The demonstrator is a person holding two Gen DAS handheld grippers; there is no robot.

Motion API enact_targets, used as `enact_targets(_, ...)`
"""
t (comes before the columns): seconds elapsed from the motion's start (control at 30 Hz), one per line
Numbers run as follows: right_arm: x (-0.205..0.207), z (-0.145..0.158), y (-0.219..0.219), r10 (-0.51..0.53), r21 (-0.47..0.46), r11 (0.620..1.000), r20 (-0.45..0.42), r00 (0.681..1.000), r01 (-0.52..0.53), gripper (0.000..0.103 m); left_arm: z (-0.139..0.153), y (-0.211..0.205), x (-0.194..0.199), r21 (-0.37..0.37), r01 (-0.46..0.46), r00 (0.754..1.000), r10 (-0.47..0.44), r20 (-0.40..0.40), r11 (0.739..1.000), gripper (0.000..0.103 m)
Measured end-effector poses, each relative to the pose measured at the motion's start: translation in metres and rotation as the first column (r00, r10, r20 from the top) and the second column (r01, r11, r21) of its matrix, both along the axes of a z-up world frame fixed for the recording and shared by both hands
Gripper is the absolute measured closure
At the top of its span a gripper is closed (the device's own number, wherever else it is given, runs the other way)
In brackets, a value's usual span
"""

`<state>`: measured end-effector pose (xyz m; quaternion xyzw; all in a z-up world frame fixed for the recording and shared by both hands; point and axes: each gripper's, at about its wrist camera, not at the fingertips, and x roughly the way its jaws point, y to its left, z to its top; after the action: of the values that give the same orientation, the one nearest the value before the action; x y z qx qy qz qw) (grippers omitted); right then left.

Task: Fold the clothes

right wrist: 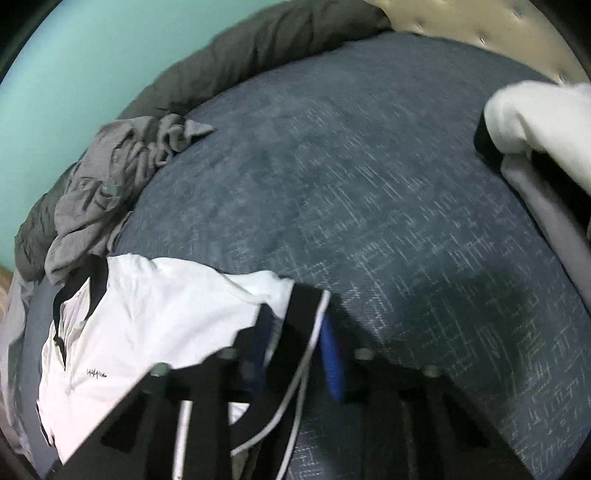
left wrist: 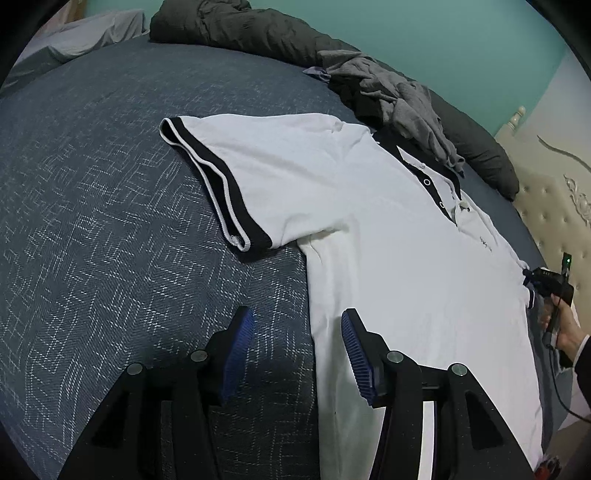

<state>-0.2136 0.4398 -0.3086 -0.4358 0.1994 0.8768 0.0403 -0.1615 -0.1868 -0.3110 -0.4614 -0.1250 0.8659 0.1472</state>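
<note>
A white polo shirt (left wrist: 369, 229) with black collar and black sleeve cuffs lies flat, face up, on the blue patterned bedspread (left wrist: 110, 221). My left gripper (left wrist: 297, 350) is open, its blue pads straddling the shirt's side edge below the spread left sleeve (left wrist: 229, 192). My right gripper (right wrist: 295, 347) is shut on the shirt's other sleeve cuff (right wrist: 303, 314), black with a white stripe, and holds it just above the bed. In the left wrist view the right gripper (left wrist: 532, 277) shows at the shirt's far edge. The shirt (right wrist: 147, 321) fills the lower left of the right wrist view.
A crumpled grey garment (left wrist: 402, 103) lies by the collar, also in the right wrist view (right wrist: 103, 192). A dark rolled blanket (left wrist: 258, 33) runs along the bed's far edge by the teal wall. A tufted cream headboard (left wrist: 554, 206) stands right. A white cloth (right wrist: 535, 122) lies at right.
</note>
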Motion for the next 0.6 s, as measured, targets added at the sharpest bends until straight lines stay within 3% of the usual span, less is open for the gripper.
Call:
enact_targets(0.17,0.011,0.027,-0.030,0.068,0.142,0.988,-0.078,0.995,-0.057,0.097,0.001,0.002,0.002,-0.004,0.002,1.000,-0.002,-0.006,1.000,0.049)
enact_targets(0.3,0.023,0.052,-0.077,0.184,0.279,0.949,-0.117,0.976,-0.145,0.098,0.002,0.001,0.005,0.000,-0.001,1.000,0.001,-0.008,1.000,0.049)
enact_targets(0.43,0.029,0.063,-0.127,0.266,0.347,0.912,-0.094,0.959,-0.219,0.098,0.005,0.002,0.008,-0.005,0.005,1.000,-0.006,-0.017,1.000,0.049)
enact_targets(0.6,0.035,0.059,-0.182,0.290,0.374,0.893,-0.057,0.955,-0.249,0.098,0.008,0.003,0.011,0.003,0.017,1.000,-0.017,-0.026,1.000,0.049)
